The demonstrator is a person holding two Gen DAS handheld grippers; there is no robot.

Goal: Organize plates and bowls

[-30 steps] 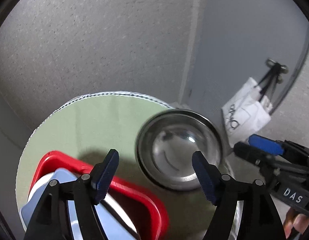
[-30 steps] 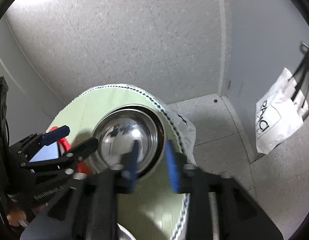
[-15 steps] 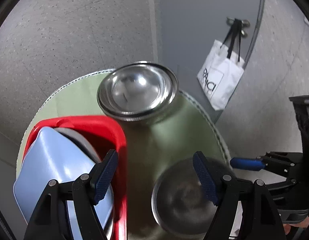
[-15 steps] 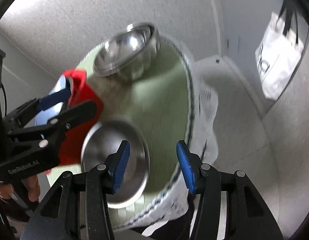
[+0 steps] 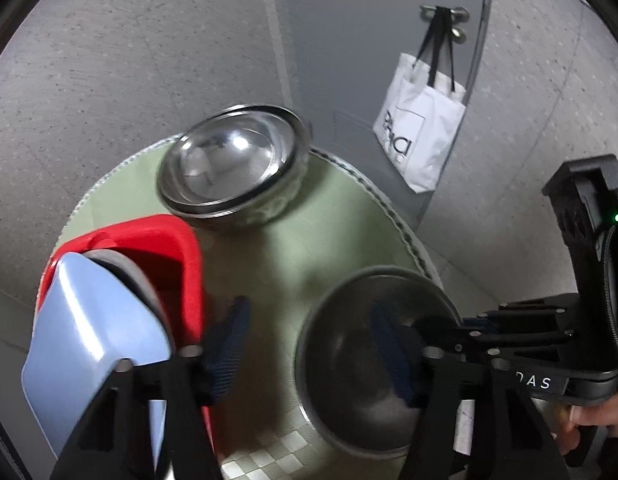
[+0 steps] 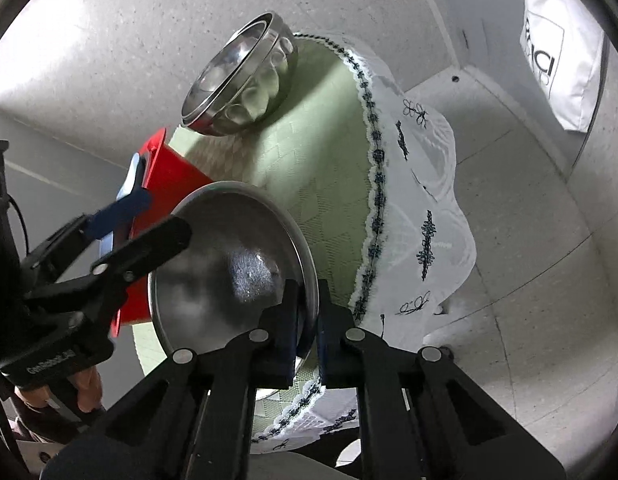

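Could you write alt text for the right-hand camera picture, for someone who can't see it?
The right tool pinches the rim of a steel bowl on a round green-clothed table. Behind sit stacked steel bowls and a red bin.

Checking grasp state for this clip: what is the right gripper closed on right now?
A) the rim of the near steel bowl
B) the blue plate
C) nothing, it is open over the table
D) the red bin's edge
A: in the right wrist view the right gripper has its two fingers pinched on either side of the rim of the near steel bowl, well short of the red bin.
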